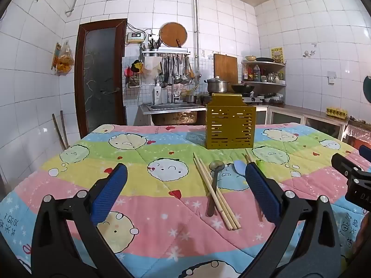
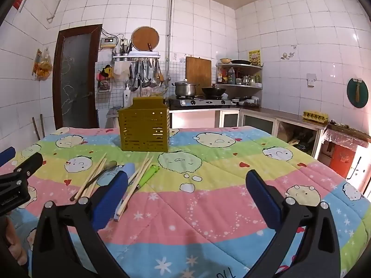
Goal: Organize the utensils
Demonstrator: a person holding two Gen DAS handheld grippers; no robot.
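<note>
A gold slotted utensil holder [image 1: 230, 125] stands upright at the far middle of the quilt-covered table; it also shows in the right wrist view [image 2: 145, 128]. In front of it lie wooden chopsticks [image 1: 214, 188], a metal spoon [image 1: 214, 180], a light blue spoon [image 1: 240, 167] and a green-handled utensil [image 2: 148, 175]. A second set of chopsticks [image 2: 136, 180] lies by the blue spoon [image 2: 127, 169]. My left gripper [image 1: 185, 185] is open and empty, just left of the utensils. My right gripper [image 2: 185, 190] is open and empty, to their right.
The table carries a pastel cartoon quilt [image 2: 208, 197]. Behind it are a sink [image 1: 171, 110], a stove with a pot [image 2: 185, 89] and a wok [image 2: 213, 90], corner shelves [image 2: 240, 76] and a counter with an egg carton [image 2: 315, 115]. A door [image 1: 99, 78] is at left.
</note>
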